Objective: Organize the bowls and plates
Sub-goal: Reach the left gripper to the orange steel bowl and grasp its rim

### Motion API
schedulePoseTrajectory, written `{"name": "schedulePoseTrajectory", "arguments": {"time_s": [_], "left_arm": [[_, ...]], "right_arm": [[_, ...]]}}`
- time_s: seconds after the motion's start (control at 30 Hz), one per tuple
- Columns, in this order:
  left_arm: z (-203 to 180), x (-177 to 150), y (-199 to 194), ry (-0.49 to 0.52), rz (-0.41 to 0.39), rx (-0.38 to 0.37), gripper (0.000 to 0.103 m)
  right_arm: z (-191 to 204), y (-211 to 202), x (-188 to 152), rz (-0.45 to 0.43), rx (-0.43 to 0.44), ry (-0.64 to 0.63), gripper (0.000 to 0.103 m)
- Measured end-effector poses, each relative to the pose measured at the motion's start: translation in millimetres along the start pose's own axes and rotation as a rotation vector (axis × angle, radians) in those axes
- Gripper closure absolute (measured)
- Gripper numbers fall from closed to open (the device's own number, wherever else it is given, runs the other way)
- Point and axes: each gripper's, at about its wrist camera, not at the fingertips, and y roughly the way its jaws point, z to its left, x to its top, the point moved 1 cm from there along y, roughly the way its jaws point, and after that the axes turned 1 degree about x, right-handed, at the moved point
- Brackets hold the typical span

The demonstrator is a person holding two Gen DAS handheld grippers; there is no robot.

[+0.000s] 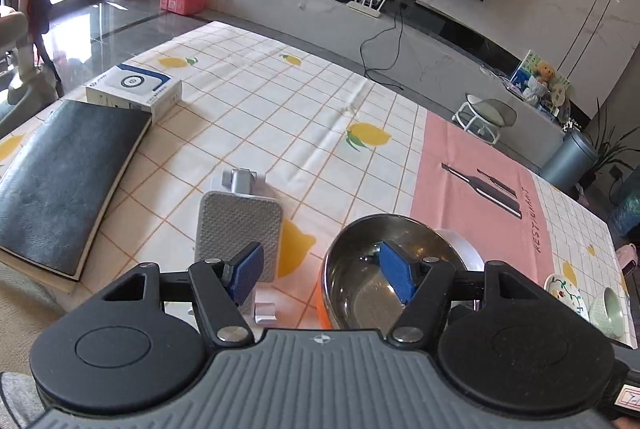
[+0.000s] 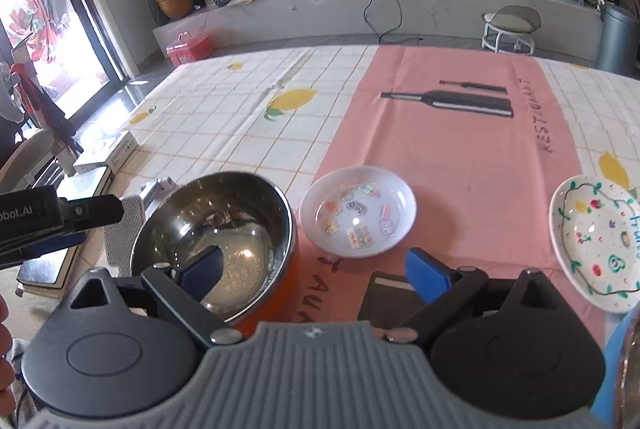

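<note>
A steel bowl with an orange outside stands on the tablecloth. My left gripper is open astride its left rim, the right pad over the inside and the left pad outside. In the right wrist view my right gripper is open too, with its left pad over the steel bowl and the bowl's right rim between the jaws. Just beyond lies a small white plate with coloured stickers. A painted plate lies at the right. One of the left gripper's fingers reaches in from the left.
A grey mesh stand, a black notebook and a white box lie left of the bowl. A green bowl sits beside the painted plate near the table's right edge. A dark flat object lies under my right finger.
</note>
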Motion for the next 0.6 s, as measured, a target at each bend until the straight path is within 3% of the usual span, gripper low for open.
{"name": "schedulePoseTrajectory", "arguments": {"time_s": [0.03,0.17,0.43,0.6], "left_arm": [[-0.5,-1.2,1.8,0.007,0.008,-0.005,0.025],[-3.3,-6.5,14.4,0.013,0.055,-0.011,0.025],[-4.4,-14.2,23.8,-0.001,0.101,-0.070,0.039],[-4.2,-15.8,30.0,-0.011,0.124,-0.098,0.054]], "right_arm": [[0.5,4.4,-1.7,0.011,0.012,-0.001,0.016],[-2.5,15.8,-5.8,0.032,0.015,0.025,0.019],[-4.2,33.1,-13.8,0.075,0.061,0.036,0.030],[0.3,34.1,-14.5,0.079,0.101,0.010,0.043]]}}
